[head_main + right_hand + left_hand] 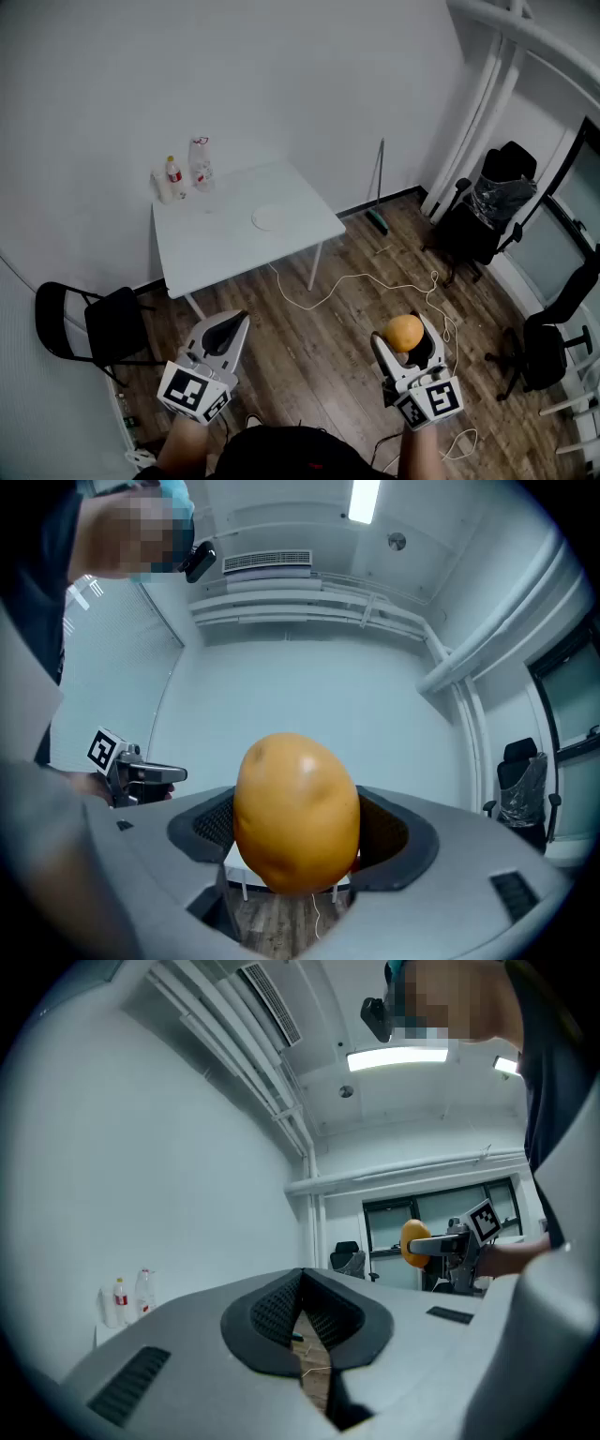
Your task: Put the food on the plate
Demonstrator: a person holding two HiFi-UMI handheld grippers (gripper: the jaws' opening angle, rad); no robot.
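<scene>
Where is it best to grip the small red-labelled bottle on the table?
Probably grip the small bottle across its body, coming from the table's front side: it stands upright close to the wall, with a bigger bottle beside it.

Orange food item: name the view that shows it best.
Right gripper view: the orange food item fills the middle, clamped between the jaws. Head view shows it small; left gripper view shows it far off.

The food between the right fingers is orange-yellow; the fingers are grey, their pads black mesh. Beyond them, plate and tabletop are white, floor brown.
</scene>
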